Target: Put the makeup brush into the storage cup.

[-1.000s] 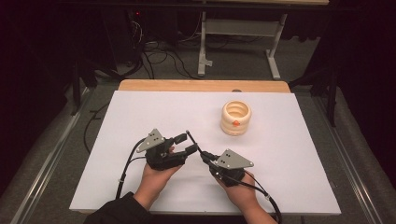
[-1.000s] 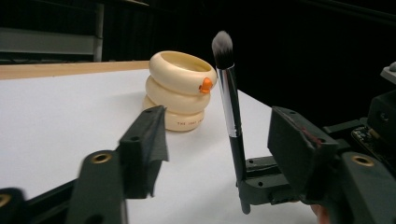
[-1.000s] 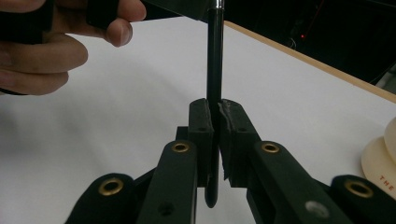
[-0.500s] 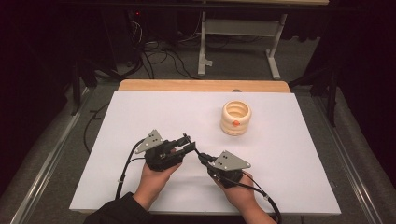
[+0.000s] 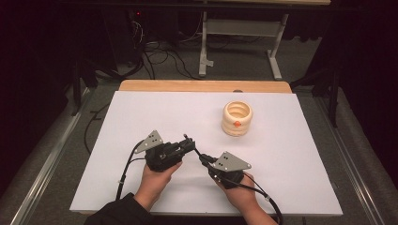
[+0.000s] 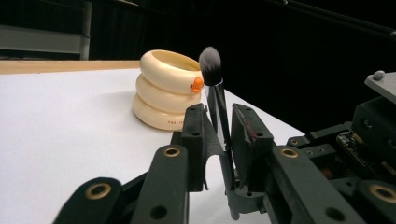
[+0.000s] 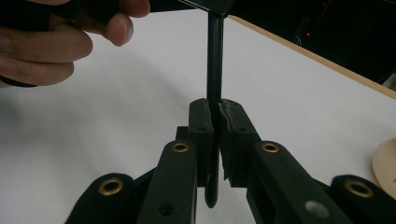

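Spanning both grippers low over the white table (image 5: 141, 117): makeup brush (image 6: 215, 100), slim, light, stiff black handle, soft crushable tuft; best taken mid-handle. Right gripper (image 7: 215, 119) clamped on handle's end; left gripper (image 6: 219, 135) just closing, narrowed around the ferrule, contact unclear. Standing well apart beyond: cream ringed holder (image 5: 237, 118).

Slim black makeup brush (image 6: 219, 112) – dark fluffy tip (paler at the edge) up – held off the white table (image 5: 141, 117)
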Action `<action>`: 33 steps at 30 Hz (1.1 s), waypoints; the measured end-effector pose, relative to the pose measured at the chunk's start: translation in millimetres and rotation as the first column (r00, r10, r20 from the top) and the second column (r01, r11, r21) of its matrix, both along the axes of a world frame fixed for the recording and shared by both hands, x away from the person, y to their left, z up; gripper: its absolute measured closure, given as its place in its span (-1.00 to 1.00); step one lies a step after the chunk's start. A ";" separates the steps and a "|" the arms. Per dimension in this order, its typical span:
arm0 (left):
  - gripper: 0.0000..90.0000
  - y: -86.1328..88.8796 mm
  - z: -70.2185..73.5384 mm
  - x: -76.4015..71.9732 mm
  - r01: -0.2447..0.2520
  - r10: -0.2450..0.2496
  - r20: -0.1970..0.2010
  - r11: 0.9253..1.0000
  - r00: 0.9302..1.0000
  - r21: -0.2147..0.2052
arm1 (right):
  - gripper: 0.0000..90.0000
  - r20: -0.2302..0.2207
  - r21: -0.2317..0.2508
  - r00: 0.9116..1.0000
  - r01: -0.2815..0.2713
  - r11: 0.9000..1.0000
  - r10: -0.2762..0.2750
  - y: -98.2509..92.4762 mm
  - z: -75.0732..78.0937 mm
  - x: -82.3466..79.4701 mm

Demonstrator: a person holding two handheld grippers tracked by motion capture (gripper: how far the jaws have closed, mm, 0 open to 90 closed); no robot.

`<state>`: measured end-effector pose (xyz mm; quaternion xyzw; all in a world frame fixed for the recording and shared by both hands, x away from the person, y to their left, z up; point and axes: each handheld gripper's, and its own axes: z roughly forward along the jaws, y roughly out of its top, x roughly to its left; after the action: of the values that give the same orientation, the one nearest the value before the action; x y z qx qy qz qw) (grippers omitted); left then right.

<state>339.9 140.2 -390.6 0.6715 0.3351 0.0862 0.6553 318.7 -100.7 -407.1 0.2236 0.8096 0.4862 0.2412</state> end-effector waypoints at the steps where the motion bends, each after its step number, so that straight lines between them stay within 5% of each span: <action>1: 0.74 0.3 -0.3 0.0 0.004 -0.004 0.001 1.000 1.000 0.001 | 0.91 0.000 -0.001 1.000 0.000 1.000 0.000 0.0 0.0 0.0; 18: 0.84 -1.5 -0.6 -1.2 0.039 -0.039 0.001 0.999 0.999 -0.026 | 0.91 -0.004 -0.005 1.000 -0.005 1.000 0.005 0.9 -0.8 0.5; 33: 0.85 -6.9 -2.5 -4.8 0.062 -0.062 0.010 0.998 0.998 -0.007 | 0.72 -0.001 0.016 1.000 -0.005 1.000 0.005 -1.2 2.2 0.4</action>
<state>335.1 133.3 -393.1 0.6788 0.3115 0.0678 0.6616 319.1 -101.9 -404.9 0.2236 0.8064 0.4933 0.2376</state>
